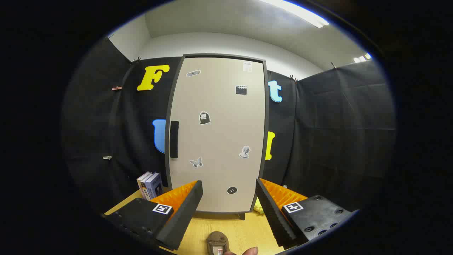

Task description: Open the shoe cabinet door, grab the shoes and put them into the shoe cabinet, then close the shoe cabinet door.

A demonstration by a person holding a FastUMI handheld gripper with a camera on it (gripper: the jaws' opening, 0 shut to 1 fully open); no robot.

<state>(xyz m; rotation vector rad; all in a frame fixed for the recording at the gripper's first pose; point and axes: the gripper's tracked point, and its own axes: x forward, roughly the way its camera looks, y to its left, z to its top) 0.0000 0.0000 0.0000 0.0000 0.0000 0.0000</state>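
My gripper [229, 184] has its two fingers spread wide apart, holding nothing, with open air between them. They point straight at the shoe cabinet [217, 134], which stands upright just beyond the fingertips on a light wooden table [240, 232].

Low down between the fingers, closer to me than the cabinet, a brown shoe [217, 242] lies on the table. I see only part of it, so I cannot tell how it is turned. A fingertip [252, 250] of a person's hand shows just beside it.

The cabinet door [226, 117] is a tall pale panel in a dark frame, and it sits flush in that frame, so I judge it closed. Small stickers are scattered across it. Its dark vertical handle [173, 139] is on the left edge, about halfway up, ahead of my left finger and above it.

To the left of the cabinet's base, a few books [150, 184] stand upright on the table. Something small and yellowish [259, 207] peeks out at the cabinet's lower right corner, beside my right finger; I cannot tell what it is.

As I read it, the task is at its very start. The door is not yet opened and the shoe is still outside. What is left is everything: pull the handle, carry the shoe in, and shut the door.
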